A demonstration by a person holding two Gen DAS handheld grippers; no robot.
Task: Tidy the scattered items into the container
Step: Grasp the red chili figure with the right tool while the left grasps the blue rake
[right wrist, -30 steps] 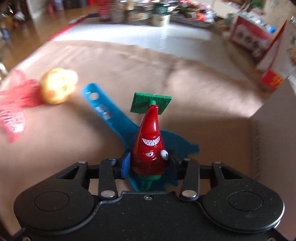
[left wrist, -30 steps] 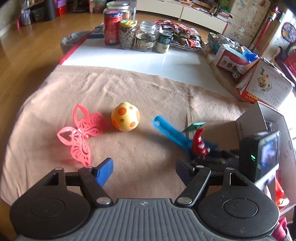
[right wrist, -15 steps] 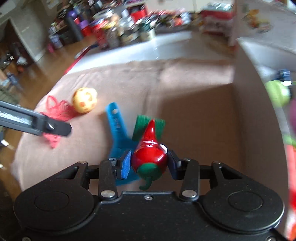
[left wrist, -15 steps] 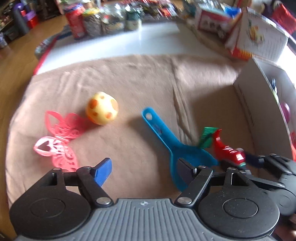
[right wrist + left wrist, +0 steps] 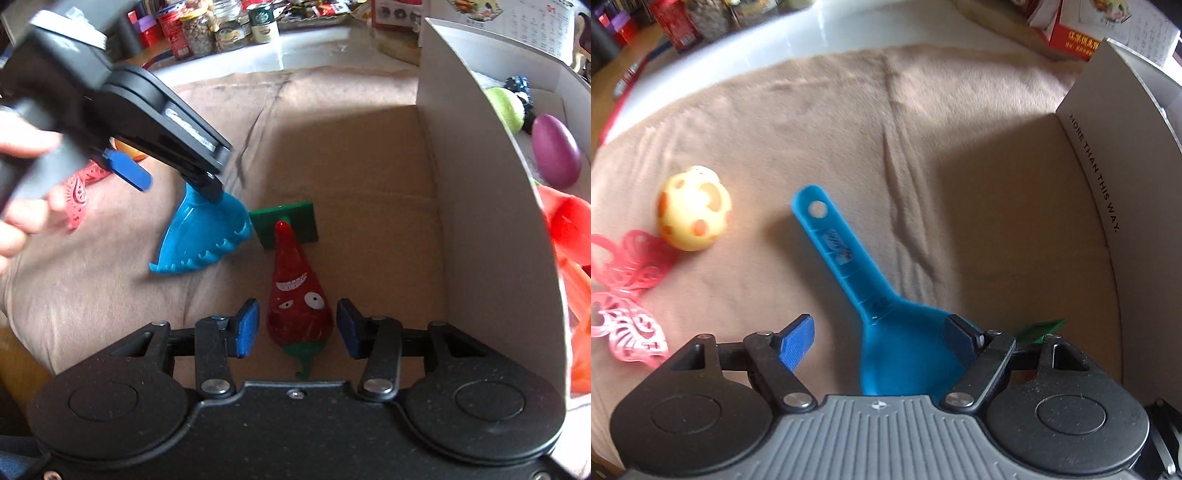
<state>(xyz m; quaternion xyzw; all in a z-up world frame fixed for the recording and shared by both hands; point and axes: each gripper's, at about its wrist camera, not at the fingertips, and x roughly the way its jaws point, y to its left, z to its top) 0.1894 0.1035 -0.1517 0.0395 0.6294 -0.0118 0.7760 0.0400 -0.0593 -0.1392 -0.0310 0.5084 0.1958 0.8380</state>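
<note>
A red chili-pepper toy with a face and a green square base is between the parted fingers of my right gripper, which is open; pads are apart from it. A blue scoop lies on the tan cloth; its bowl sits between the fingers of my open left gripper, seen from the side in the right wrist view over the blue scoop. A yellow spotted ball and a pink butterfly cutout lie at the left. The white box stands at the right.
Inside the box are a purple egg, a green ball and red items. Jars and cans stand at the table's far end. A tan cloth covers the table; a box wall rises on the right.
My right gripper has opened and released the chili toy, which it held shut before. My left gripper has moved right and down over the blue scoop's bowl.
</note>
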